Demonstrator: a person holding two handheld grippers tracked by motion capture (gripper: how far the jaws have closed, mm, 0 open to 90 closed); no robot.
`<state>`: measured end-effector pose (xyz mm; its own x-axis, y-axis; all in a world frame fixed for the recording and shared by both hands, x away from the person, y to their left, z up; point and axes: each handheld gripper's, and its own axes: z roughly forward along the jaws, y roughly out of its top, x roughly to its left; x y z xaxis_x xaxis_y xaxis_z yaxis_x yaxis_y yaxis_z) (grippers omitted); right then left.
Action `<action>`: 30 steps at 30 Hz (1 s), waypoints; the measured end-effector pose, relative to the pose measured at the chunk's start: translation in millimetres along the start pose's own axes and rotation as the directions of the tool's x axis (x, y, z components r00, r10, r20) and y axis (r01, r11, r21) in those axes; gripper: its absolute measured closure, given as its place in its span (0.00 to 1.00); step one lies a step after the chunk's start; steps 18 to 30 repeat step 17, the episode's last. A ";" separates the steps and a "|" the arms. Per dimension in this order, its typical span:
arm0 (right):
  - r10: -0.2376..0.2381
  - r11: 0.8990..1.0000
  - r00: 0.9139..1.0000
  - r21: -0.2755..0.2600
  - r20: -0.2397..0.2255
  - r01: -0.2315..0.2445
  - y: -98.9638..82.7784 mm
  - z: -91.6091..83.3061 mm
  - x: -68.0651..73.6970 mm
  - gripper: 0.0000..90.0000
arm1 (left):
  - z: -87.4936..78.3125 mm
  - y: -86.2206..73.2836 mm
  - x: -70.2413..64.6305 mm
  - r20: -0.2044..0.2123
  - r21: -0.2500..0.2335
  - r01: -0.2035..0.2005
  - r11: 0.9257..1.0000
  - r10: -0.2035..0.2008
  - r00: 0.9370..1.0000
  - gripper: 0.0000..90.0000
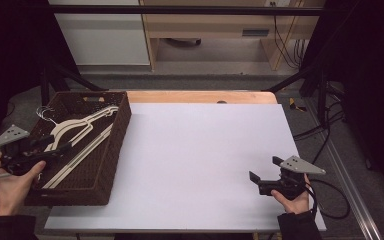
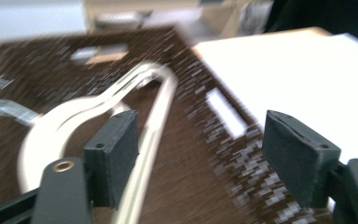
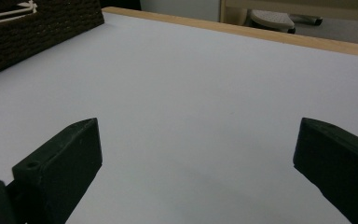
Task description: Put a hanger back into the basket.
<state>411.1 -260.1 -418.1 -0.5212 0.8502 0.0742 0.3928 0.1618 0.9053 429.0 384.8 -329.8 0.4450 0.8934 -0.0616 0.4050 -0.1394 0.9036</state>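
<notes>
The pale hangers [image 1: 77, 137] lie in the brown basket [image 1: 115, 150] at the table's [image 1: 200, 165] left edge, long axes running from near-left to far-right. The left gripper [image 1: 55, 147] hovers right over them, jaws apart, nothing between them. The right gripper [image 1: 265, 175], wide open and empty, rests well apart on the table's right side, so the left is far nearer.

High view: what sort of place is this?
Probably a lab or workshop set up for recording. A table with a white top stands inside a dark frame, cables trail on the floor, and a plain cabinet stands behind.
</notes>
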 end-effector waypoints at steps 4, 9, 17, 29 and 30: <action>0.008 1.000 1.000 -0.018 -0.003 -0.008 0.5 -2.2 -0.9 0.02 | 4.0 3.5 -31.2 0.059 -0.085 -0.023 0.996 0.028 0.998 0.19; 0.016 0.999 1.000 -0.040 -0.009 -0.016 1.1 -5.9 -2.1 0.02 | 16.2 0.5 -61.7 0.113 -0.136 -0.020 0.991 0.036 0.993 0.11; 0.031 0.997 0.999 -0.063 -0.013 -0.032 1.5 -10.3 -4.7 0.02 | 34.4 -7.9 -85.6 0.167 -0.131 -0.026 0.991 0.048 0.985 0.10; 0.031 0.997 0.999 -0.063 -0.013 -0.032 1.5 -10.3 -4.7 0.02 | 34.4 -7.9 -85.6 0.167 -0.131 -0.026 0.991 0.048 0.985 0.10; 0.031 0.997 0.999 -0.063 -0.013 -0.032 1.5 -10.3 -4.7 0.02 | 34.4 -7.9 -85.6 0.167 -0.131 -0.026 0.991 0.048 0.985 0.10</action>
